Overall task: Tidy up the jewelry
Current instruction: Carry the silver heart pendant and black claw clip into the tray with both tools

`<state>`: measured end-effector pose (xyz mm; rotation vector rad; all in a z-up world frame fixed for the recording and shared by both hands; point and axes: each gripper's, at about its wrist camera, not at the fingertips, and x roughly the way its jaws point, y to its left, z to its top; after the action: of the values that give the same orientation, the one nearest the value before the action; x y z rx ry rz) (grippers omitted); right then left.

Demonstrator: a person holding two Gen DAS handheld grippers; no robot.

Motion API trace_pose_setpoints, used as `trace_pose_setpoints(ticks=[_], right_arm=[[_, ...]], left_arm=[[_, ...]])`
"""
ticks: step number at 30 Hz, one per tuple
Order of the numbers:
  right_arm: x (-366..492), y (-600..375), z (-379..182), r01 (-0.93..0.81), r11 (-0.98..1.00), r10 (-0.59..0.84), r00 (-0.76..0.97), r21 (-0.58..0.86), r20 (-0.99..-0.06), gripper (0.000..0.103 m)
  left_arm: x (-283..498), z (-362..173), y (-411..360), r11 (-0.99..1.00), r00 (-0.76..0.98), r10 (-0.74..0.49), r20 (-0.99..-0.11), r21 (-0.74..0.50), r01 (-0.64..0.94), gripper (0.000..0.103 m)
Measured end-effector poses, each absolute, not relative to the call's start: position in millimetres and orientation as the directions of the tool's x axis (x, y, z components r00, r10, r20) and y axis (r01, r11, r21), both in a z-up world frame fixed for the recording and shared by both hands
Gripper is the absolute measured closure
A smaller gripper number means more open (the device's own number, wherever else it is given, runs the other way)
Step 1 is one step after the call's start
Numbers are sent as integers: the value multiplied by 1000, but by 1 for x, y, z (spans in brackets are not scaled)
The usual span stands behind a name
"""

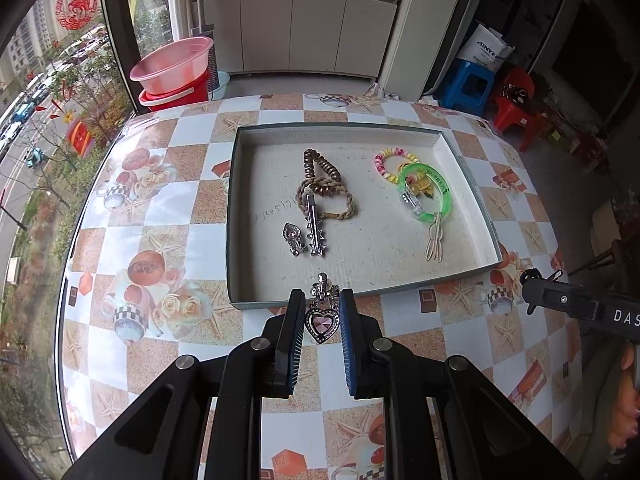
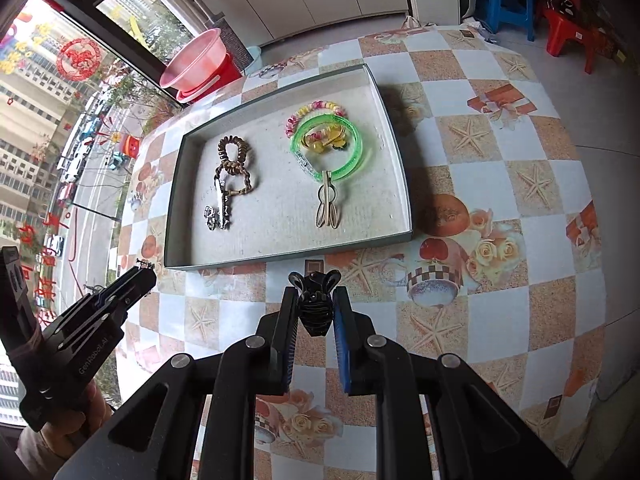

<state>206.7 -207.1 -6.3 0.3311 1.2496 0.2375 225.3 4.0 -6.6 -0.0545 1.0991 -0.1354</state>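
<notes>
My left gripper (image 1: 322, 300) is shut on a silver clip with a pink heart stone (image 1: 321, 319), held just in front of the near edge of the grey tray (image 1: 236, 216). My right gripper (image 2: 314, 298) is shut on a black hair claw clip (image 2: 316, 308), held above the table before the tray (image 2: 176, 216). In the tray's left half lie a brown coil tie (image 1: 318, 166), a braided tie (image 1: 344, 200) and two silver clips (image 1: 314, 232). In its right half lie a green bangle (image 1: 430, 192), a colourful coil tie (image 1: 390, 160) and a beige clip (image 1: 435, 242).
The round table (image 1: 160, 200) has a checkered cloth under glass. A pink basin on a red bucket (image 1: 176, 68) stands beyond its far left edge by the window. Blue (image 1: 468, 88) and red (image 1: 516, 100) stools stand at the far right.
</notes>
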Motion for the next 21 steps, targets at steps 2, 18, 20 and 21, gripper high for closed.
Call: trace_pose_setpoints(ticks=[2,18,20,21], right_arm=[[212,-206,-4,-6,929,353,303,369,-885,84],[238,-208,-8,-38,932,356,285,361,-890,84],[243,-208,-10,-43,931,360,280,363,-890,84],[246,-207,-10,-46,931,361,277,363,-890,84]], left_arm=[[229,-6,4,991,449,-132,-884,-110,75,73],[249,-8,0,994,451,-110,-886,-102,41,73],[254,-10,0,994,446,-110,-888,-105,36,73],[257,-12,1,994,444,-110,-889,-107,32,73]])
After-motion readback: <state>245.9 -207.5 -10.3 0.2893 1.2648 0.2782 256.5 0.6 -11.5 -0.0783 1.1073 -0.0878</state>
